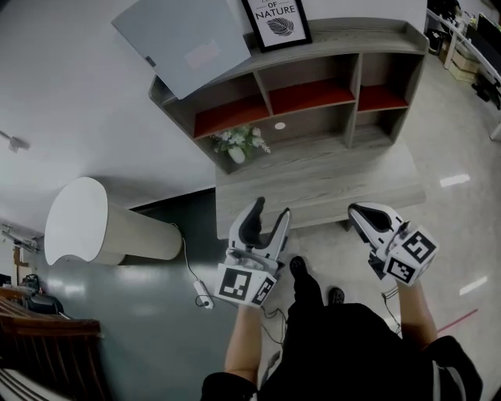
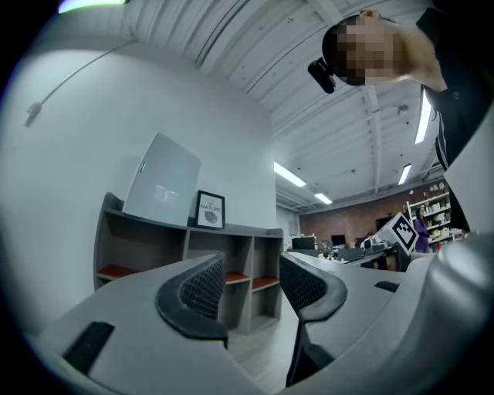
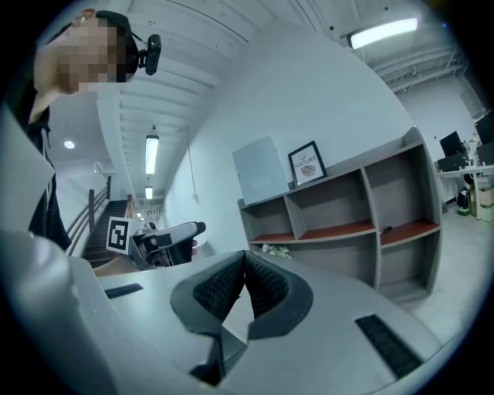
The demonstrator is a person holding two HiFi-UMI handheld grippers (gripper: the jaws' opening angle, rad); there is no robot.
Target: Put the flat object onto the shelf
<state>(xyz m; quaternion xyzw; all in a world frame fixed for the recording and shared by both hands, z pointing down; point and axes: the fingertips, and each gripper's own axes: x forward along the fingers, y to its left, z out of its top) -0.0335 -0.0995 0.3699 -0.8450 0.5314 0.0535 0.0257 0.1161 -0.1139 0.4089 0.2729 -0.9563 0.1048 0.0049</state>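
While flat panel (image 1: 184, 43) tops shelf (image 1: 352, 35), beyond jaws | left gripper (image 1: 270, 211): apart | right gripper (image 1: 358, 211): together

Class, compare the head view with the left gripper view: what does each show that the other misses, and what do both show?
Head view only: the flowers on the shelf, a white round table and the person's shoes. Left gripper view only: ceiling lights and a brick wall far off. Both: the shelf, the grey panel leaning on top of it and the framed picture beside the panel.
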